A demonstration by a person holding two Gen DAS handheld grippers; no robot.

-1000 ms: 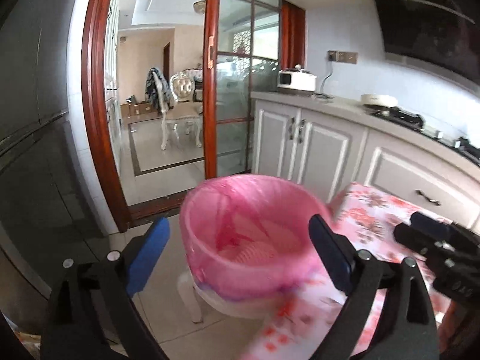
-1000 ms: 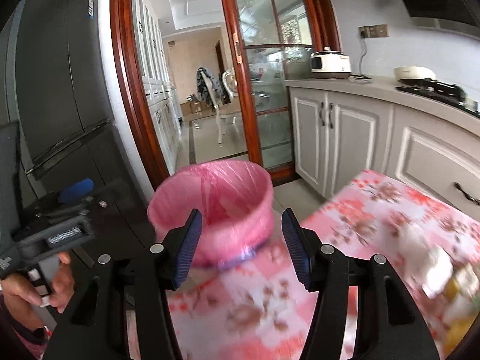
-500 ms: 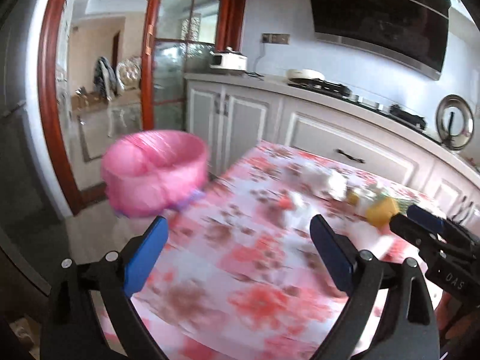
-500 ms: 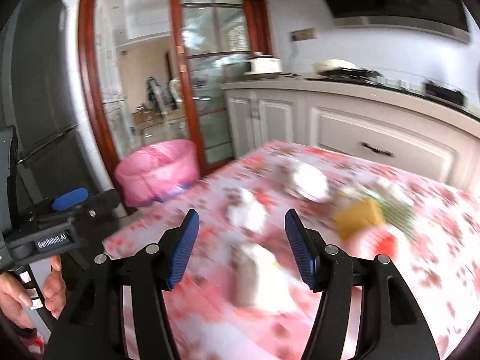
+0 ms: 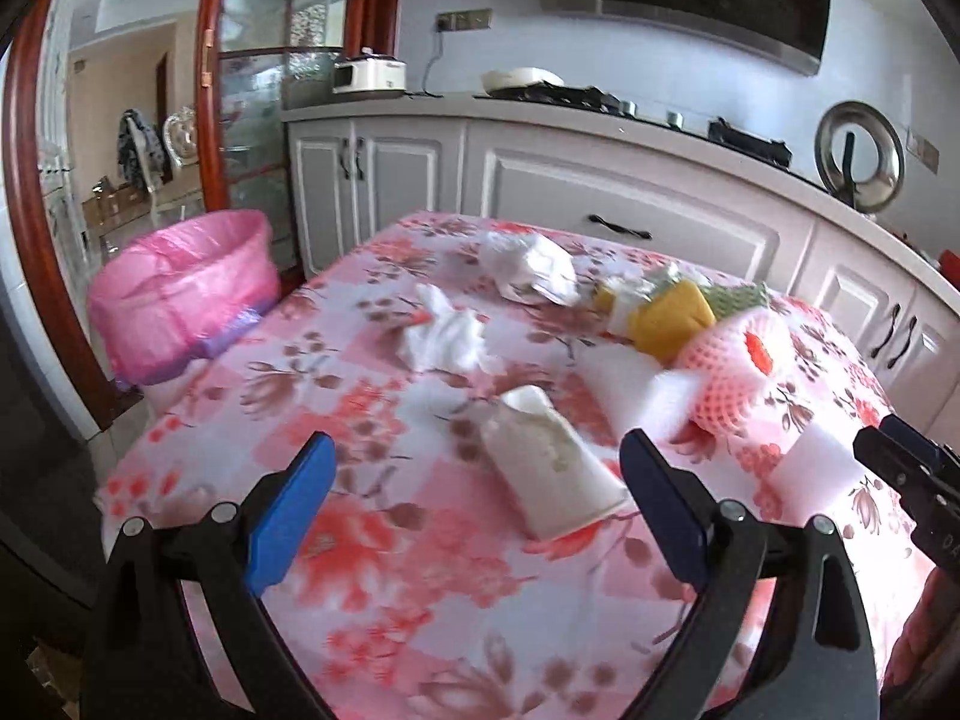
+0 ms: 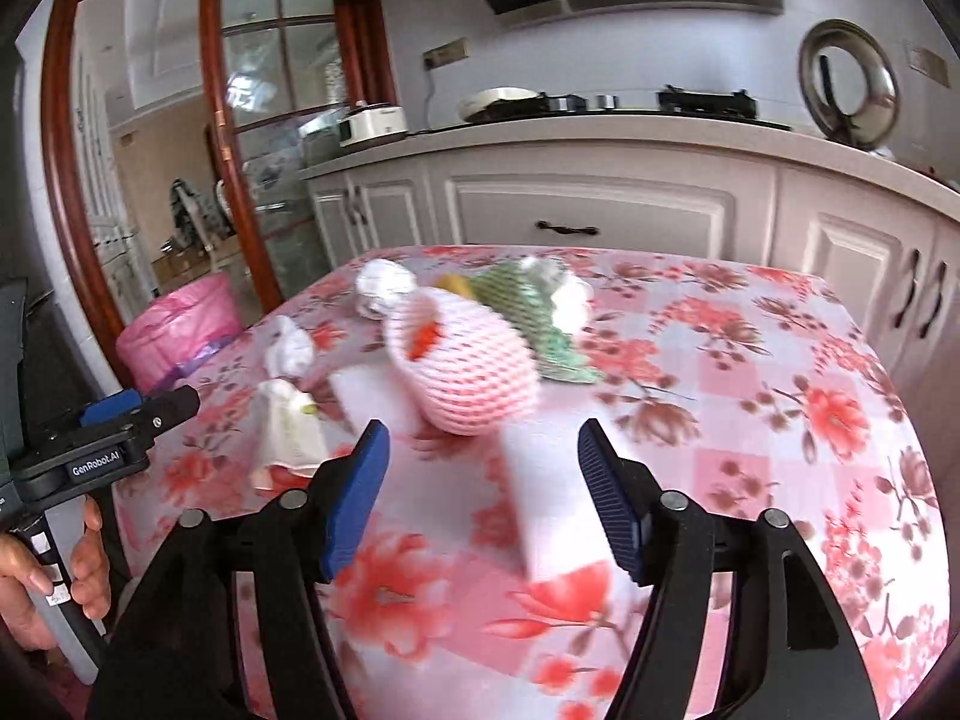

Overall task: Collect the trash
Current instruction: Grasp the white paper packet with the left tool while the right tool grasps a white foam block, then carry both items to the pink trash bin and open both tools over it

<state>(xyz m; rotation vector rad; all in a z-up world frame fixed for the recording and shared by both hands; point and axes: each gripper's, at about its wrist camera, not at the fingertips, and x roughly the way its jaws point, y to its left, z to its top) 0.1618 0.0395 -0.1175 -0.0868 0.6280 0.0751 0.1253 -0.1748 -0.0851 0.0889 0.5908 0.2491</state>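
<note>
nearly all of the collecting looks to be ahead: the trash lies spread over the counter [image 5: 372, 588] with its flowered cloth, and nothing is held. the left gripper [image 5: 474, 504] hovers with its fingers spread wide and empty, a crushed white paper cup [image 5: 549, 465] lying on its side just ahead between them. the right gripper [image 6: 480, 495] is likewise wide open and empty, over a flat white foam block [image 6: 549, 510].

the rest of the trash sits toward the far half of the counter: a crumpled tissue [image 5: 444, 333], a wad of white wrapper [image 5: 531, 267], a yellow sponge-like lump [image 5: 669, 318], a green foam net [image 6: 528, 312] and a pink foam fruit net [image 6: 462, 366] with something orange inside. they are light, soft, crumpled things, some touching one another.

the bin with the pink bag [image 5: 186, 294] stands off the far left corner of the counter; what is in it cannot be told from here.
</note>
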